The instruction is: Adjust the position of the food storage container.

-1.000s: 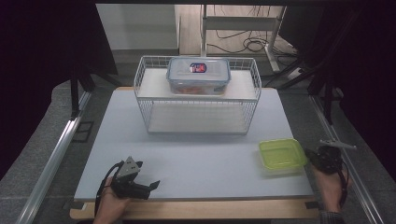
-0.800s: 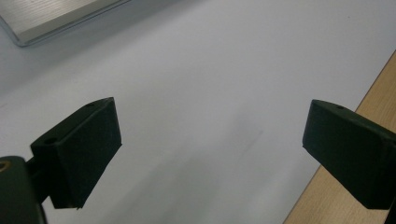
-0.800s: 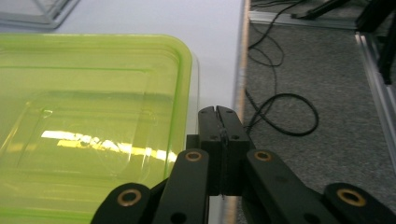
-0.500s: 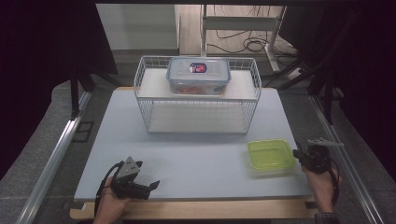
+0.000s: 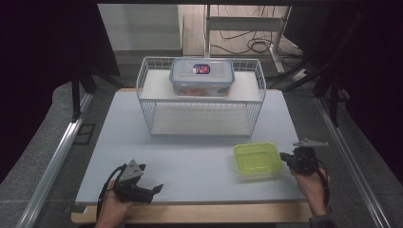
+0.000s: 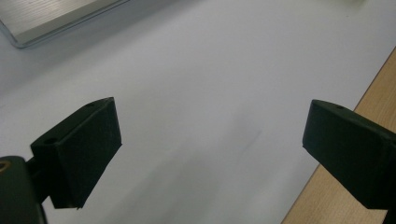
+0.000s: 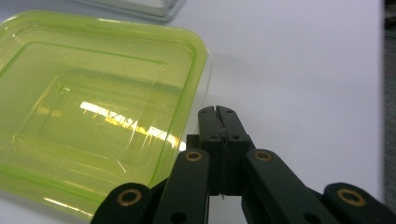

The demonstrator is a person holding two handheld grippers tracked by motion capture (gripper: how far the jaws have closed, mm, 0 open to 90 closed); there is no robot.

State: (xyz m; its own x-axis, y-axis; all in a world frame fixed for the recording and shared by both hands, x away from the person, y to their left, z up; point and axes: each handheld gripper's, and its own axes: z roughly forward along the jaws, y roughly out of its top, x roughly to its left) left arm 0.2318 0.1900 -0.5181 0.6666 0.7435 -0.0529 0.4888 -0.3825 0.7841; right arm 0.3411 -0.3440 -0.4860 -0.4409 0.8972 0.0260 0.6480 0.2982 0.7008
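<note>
A yellow-green plastic container (image 5: 256, 158) lies on the white table (image 5: 190, 156) at the front right. My right gripper (image 5: 283, 156) is right against its right side. In the right gripper view the jaws (image 7: 218, 112) are pressed together with nothing between them, their tips beside the container's (image 7: 93, 112) rim near a corner. Whether they touch the rim I cannot tell. My left gripper (image 5: 159, 188) rests near the table's front left edge. Its jaws (image 6: 210, 135) stand wide apart over bare table.
A white wire basket (image 5: 199, 126) with two shelves stands at the back middle. On its top shelf sits a clear box with a blue-rimmed lid (image 5: 202, 76). A wooden strip (image 5: 190, 213) runs along the table's front edge. A metal rail (image 5: 52, 171) borders the left side.
The right gripper has moved left across the table, and the yellow-green container has slid left in front of it. The left gripper has stayed in place.
</note>
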